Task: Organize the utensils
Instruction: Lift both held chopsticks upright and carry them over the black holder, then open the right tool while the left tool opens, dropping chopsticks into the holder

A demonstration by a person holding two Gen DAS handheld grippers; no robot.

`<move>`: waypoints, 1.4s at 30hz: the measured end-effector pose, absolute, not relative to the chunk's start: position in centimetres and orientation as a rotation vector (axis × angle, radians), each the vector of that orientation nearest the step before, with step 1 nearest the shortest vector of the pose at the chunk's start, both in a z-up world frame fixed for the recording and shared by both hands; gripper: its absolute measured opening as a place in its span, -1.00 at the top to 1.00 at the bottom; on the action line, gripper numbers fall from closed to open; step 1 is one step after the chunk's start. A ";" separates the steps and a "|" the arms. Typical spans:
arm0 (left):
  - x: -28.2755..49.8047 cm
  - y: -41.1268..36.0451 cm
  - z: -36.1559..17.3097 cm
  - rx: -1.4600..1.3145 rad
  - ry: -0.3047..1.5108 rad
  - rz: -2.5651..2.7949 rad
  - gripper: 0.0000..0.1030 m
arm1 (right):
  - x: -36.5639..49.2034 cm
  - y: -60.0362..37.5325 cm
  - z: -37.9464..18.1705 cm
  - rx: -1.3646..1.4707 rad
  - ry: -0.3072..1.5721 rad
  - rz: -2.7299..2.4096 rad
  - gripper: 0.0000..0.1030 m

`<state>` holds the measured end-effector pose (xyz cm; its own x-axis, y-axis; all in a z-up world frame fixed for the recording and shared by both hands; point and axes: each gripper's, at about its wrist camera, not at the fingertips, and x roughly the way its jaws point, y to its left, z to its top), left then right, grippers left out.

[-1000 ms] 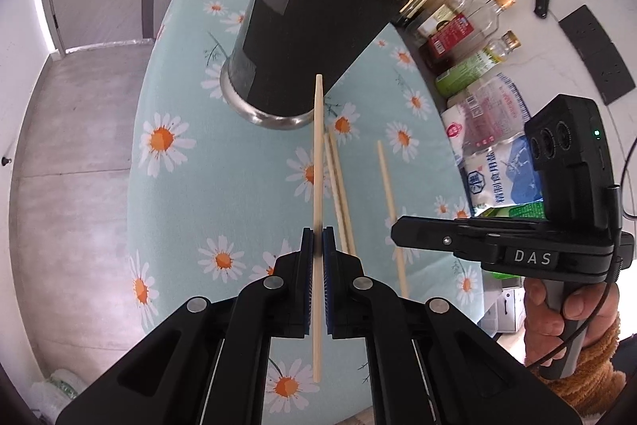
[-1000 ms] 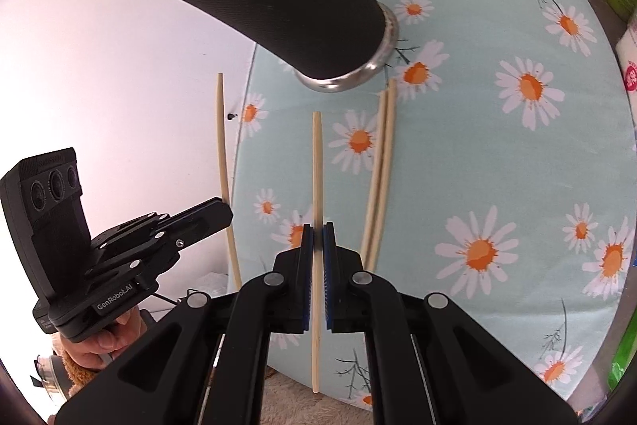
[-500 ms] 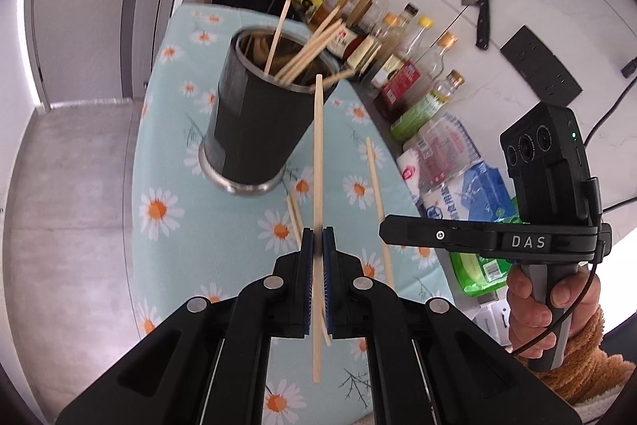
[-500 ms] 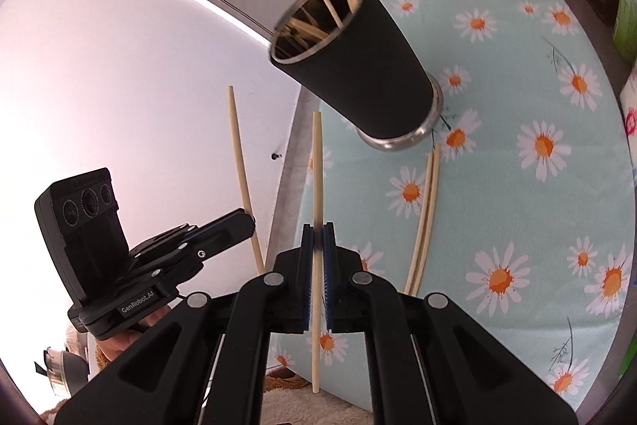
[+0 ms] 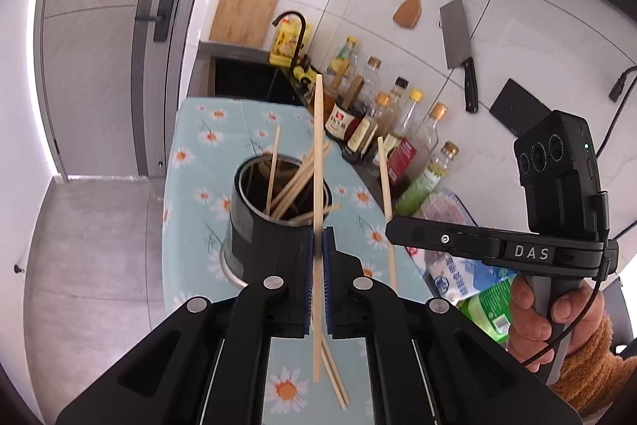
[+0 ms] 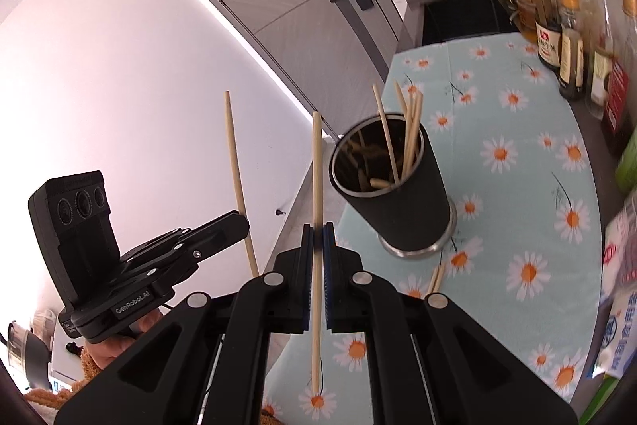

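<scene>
Both grippers, left and right, are clamped on one upright chopstick each; the holder (already stocked) stands below and ahead, nearer the left gripper, seemingly.

A counter covered by a pale teal cloth printed with white daisies is seen across the right half of the right wrist frame. A black cylindrical holder with a steel base is stood upright on it near the frame centre, with chopsticks inside. Two loose chopsticks are laid side by side on the cloth just below the holder's base. Sauce bottles are lined along the upper right edge
</scene>
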<state>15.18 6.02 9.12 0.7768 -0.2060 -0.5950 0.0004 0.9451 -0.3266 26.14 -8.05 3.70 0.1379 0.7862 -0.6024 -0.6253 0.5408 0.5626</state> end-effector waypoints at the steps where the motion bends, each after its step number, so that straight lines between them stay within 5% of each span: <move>1: 15.3 6.1 9.4 -0.315 0.666 -0.112 0.93 | 26.6 -7.7 3.8 0.190 1.001 1.026 0.89; 21: 19.2 8.6 12.5 -0.288 0.389 -0.150 0.93 | 30.4 -5.8 9.3 0.267 0.670 1.096 0.89; 42: 20.9 8.4 9.6 -0.215 0.176 -0.149 0.93 | 31.7 -6.5 7.2 0.276 0.406 0.948 0.89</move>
<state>20.86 8.43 9.62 0.9736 -0.1650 -0.1575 0.1275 0.9662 -0.2241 31.73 -6.51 7.16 0.5172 0.8287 -0.2141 -0.7269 0.5573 0.4012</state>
